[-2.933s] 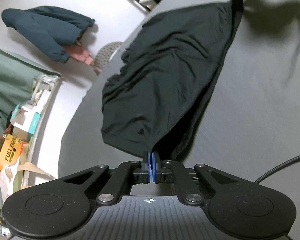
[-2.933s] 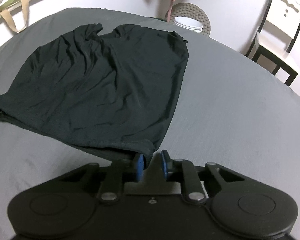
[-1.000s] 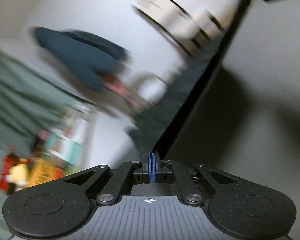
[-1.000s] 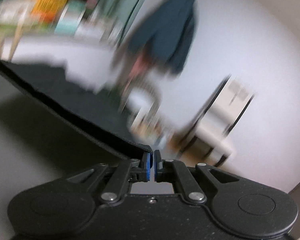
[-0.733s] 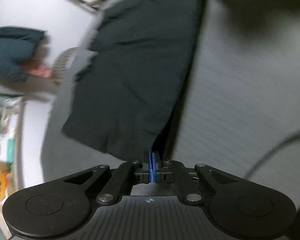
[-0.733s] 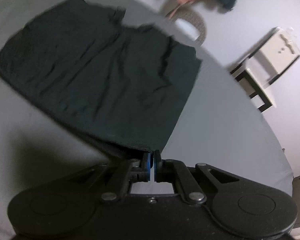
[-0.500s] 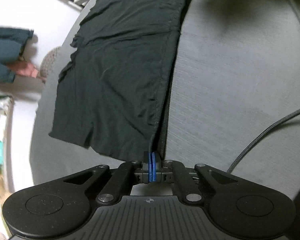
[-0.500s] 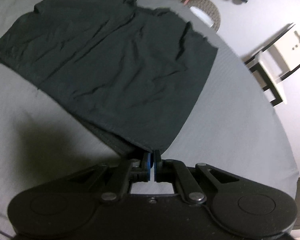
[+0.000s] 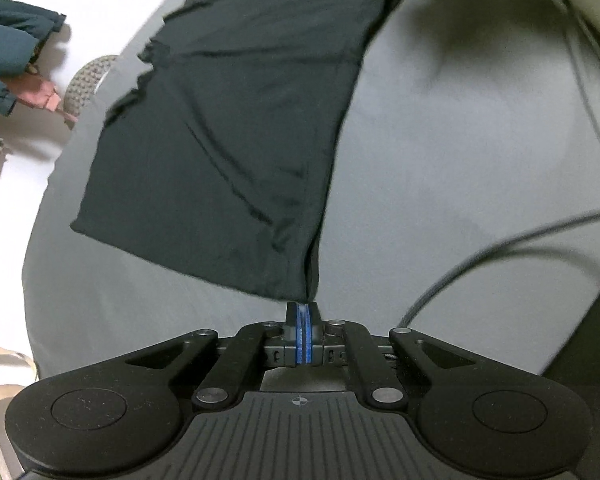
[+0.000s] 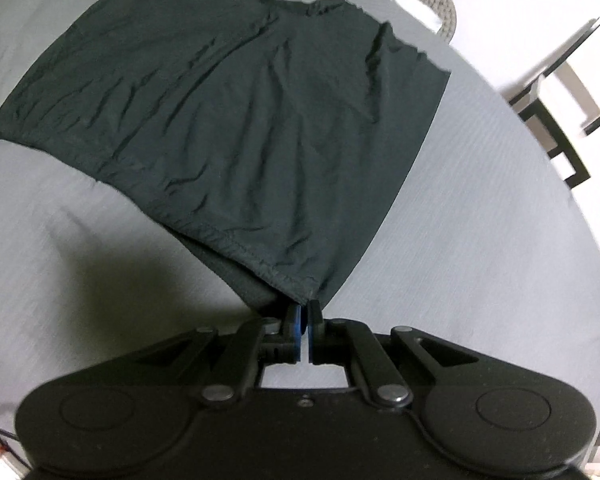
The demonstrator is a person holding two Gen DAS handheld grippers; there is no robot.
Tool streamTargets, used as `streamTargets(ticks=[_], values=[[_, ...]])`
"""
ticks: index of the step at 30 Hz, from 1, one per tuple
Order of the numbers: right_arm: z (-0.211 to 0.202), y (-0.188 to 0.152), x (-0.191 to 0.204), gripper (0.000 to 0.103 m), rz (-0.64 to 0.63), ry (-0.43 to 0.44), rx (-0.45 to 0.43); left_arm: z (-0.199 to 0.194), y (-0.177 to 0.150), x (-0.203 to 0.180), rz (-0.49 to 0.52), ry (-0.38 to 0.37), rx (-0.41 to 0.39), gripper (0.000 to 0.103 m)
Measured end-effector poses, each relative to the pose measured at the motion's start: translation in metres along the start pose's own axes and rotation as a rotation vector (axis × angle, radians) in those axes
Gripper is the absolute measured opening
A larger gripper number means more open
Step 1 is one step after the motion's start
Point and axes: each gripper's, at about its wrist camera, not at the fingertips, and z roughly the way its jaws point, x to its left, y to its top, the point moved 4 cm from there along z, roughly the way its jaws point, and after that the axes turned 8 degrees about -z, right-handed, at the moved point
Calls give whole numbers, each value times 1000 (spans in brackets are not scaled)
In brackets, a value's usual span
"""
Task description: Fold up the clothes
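A grey bed sheet [image 10: 480, 216] fills both views. A black garment [image 10: 240, 120] lies spread flat across it, wrinkled, its hem nearest the cameras. The left claw [image 9: 303, 320] is pressed fully closed on one near corner of the garment. The right claw [image 10: 303, 312] pinches the other near corner, its blue pads [image 10: 297, 330] almost touching. A grey cable [image 9: 500, 248] trails over the sheet at right.
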Motion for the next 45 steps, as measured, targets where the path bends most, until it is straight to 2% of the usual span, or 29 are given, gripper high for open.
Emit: streamTargets(ticks=[4,6,7,10,11,13,15,17,21,24,27,28,29,30,31,32,34,37,41,42,43,45], values=[[5,-1,0,8,5,33,33,0,-2,3,-15,-20,3,4],[8,-3,-1,19,4,62,53,-3,-4,7,-26,-46,15,4],[8,-3,-2,19,5,76,55,-5,-5,9,-32,-57,17,4],[-1,-4,-5,26,10,147,35,-16,-6,24,-93,-67,-5,4],[-9,-3,-9,28,30,171,-4,-21,-6,32,-141,-69,-27,4],[-26,2,-16,36,69,198,-102,-31,-6,54,-287,-81,-83,4],[-45,8,-17,58,89,191,-225,-33,-7,80,-479,-86,-143,4],[-58,16,-6,67,87,192,-320,-30,-11,106,-699,-97,-208,4],[-72,34,36,67,-13,212,-441,-11,-24,151,-1120,-95,-363,4],[-73,47,70,67,-116,178,-500,13,-44,178,-1472,-148,-440,5],[-76,54,102,67,-160,113,-553,32,-61,194,-1664,-176,-482,7],[-78,56,114,68,-171,83,-574,37,-66,197,-1683,-163,-496,15],[-81,59,125,70,-185,57,-593,42,-70,201,-1691,-154,-510,29],[-83,61,136,75,-208,43,-603,46,-74,205,-1700,-146,-527,38],[-85,63,146,78,-230,30,-614,50,-78,208,-1714,-148,-556,54],[-86,66,158,80,-252,21,-629,54,-81,210,-1727,-152,-584,61],[-86,71,180,81,-315,7,-656,64,-87,216,-1749,-178,-629,62],[-83,79,205,80,-390,-45,-658,87,-85,230,-1762,-268,-676,62],[-69,94,224,63,-414,-16,-600,114,-70,249,-1747,-395,-704,62],[-65,95,229,62,-435,-23,-593,119,-66,253,-1736,-412,-701,62],[-64,94,233,62,-454,-33,-590,124,-61,256,-1724,-417,-688,62],[-59,94,240,54,-498,-40,-572,133,-54,265,-1691,-404,-651,62]])
